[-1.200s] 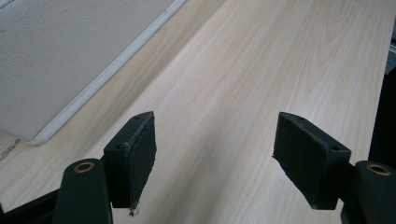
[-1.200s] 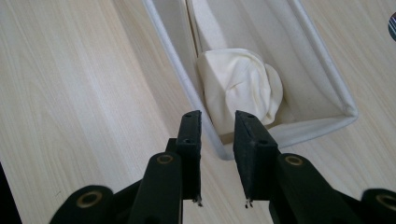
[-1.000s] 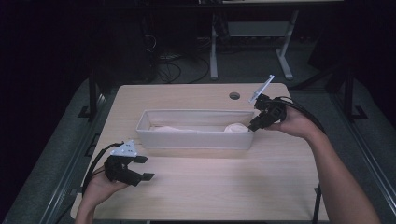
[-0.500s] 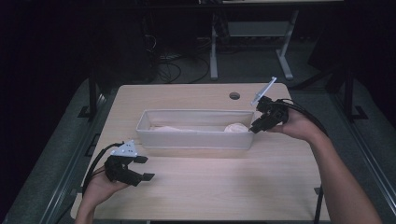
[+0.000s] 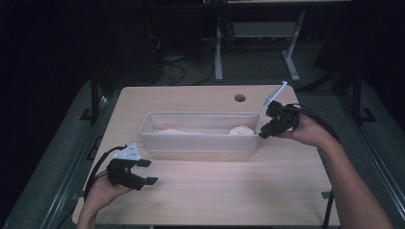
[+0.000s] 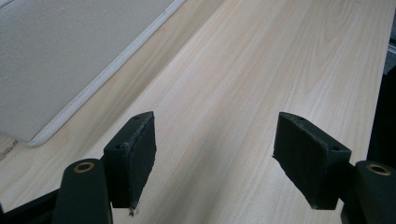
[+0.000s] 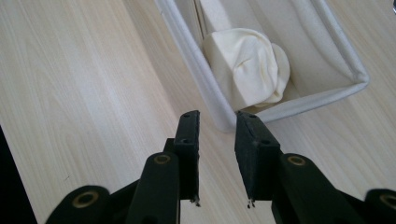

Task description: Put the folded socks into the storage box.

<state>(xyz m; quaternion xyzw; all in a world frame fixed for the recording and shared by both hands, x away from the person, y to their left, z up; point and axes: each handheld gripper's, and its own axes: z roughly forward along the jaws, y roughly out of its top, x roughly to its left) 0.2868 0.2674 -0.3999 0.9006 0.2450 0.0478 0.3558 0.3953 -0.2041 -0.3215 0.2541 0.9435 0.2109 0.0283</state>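
Note:
A long pale fabric bin (image 5: 200, 143) stands across the middle of the wooden table. A rolled cream cloth (image 5: 242, 130) lies at its right end, and it also fills the bin's corner (image 7: 250, 65) in the right gripper view. A flatter cream cloth (image 5: 174, 131) lies further left inside. My right gripper (image 5: 263, 132) is just outside the bin's right end. Its jaws (image 7: 217, 114) stand a narrow gap apart, with nothing between them. At the table's front left my left gripper (image 5: 149, 171) hovers wide open over bare wood (image 6: 215, 126), with the bin's wall (image 6: 60, 60) to one side.
A round cable hole (image 5: 239, 98) sits in the table top behind the bin. The front half of the table (image 5: 229, 191) is bare wood. Desk legs (image 5: 218, 52) and cables stand on the dark floor beyond the far edge.
My right gripper has drawn slightly back from the bin's right end. The left gripper has stayed where it was.

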